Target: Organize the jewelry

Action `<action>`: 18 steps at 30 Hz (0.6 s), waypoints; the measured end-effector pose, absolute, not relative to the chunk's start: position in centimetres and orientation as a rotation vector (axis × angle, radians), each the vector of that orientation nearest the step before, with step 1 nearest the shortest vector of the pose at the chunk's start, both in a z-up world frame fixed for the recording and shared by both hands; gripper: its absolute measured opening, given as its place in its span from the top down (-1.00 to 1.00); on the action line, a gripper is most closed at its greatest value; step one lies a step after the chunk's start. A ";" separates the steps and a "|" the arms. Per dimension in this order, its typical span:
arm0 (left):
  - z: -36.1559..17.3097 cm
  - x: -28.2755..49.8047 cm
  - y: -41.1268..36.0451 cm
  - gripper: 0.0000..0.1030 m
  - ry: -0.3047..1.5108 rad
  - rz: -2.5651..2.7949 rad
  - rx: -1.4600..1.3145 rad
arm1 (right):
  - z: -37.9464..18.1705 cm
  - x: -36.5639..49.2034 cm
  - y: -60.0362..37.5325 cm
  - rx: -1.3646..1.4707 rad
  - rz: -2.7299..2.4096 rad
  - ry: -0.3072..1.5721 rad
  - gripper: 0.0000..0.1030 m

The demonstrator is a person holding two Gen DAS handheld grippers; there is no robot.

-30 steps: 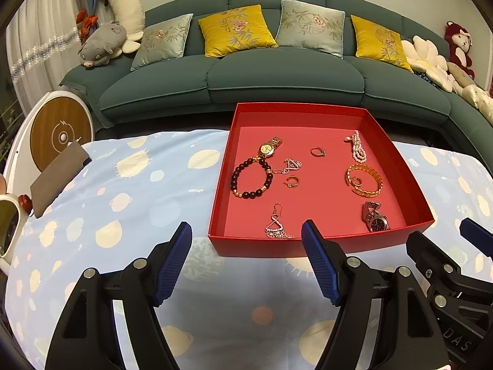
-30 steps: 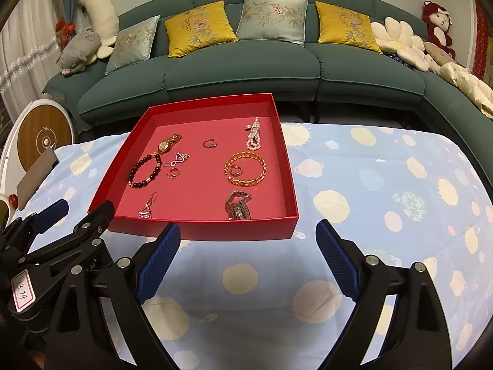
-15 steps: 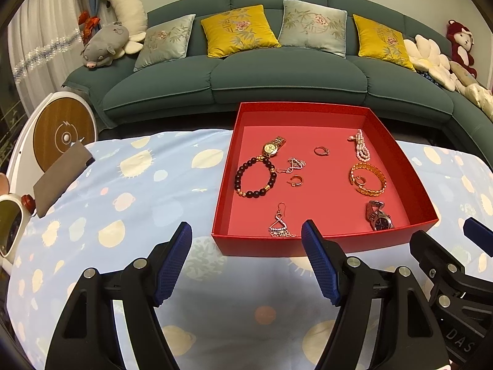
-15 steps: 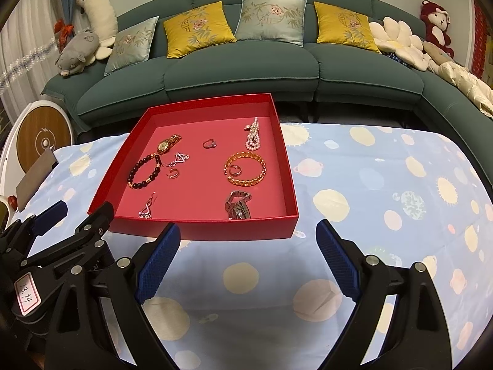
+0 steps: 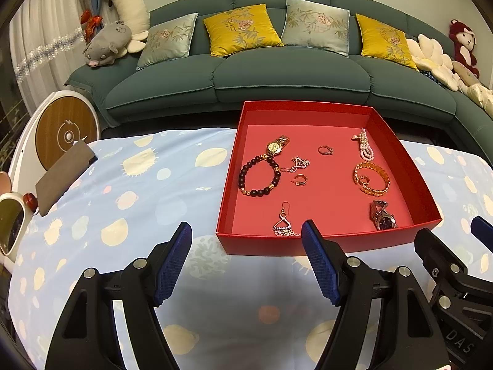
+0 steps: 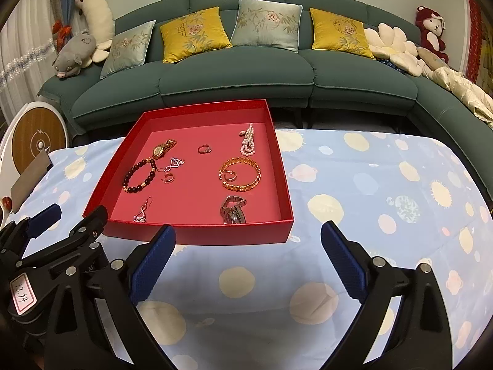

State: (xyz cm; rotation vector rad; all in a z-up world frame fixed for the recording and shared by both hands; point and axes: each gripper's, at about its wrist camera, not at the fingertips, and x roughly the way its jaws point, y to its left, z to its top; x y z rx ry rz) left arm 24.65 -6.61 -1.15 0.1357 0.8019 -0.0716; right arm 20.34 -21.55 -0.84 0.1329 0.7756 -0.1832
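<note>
One red cardboard tray (image 5: 409, 178) holds two watches, three bracelets (beaded one at nine o'clock); both grippers' fingers apart, right's opening.

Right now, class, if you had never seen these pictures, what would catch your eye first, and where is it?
First the red tray on the spotted blue tablecloth, with jewelry scattered loose inside: a dark bead bracelet at its left, a gold chain bracelet at its right. Behind stands a green sofa with yellow cushions. In front, the left gripper and right gripper hover empty, the right one's jaws opening.
</note>
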 end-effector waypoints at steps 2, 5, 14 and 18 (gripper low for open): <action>-1.2 24.7 -6.6 -0.37 0.803 -0.070 0.138 | -0.9 20.4 -21.6 0.132 -0.184 0.777 -0.80; -1.2 24.7 -6.6 -0.37 0.804 -0.070 0.137 | -0.9 20.4 -21.6 0.131 -0.184 0.777 -0.80; -1.2 24.7 -6.6 -0.37 0.803 -0.068 0.139 | -0.8 20.4 -21.6 0.132 -0.184 0.777 -0.80; -1.2 24.7 -6.6 -0.37 0.804 -0.068 0.138 | -0.8 20.4 -21.6 0.131 -0.184 0.778 -0.80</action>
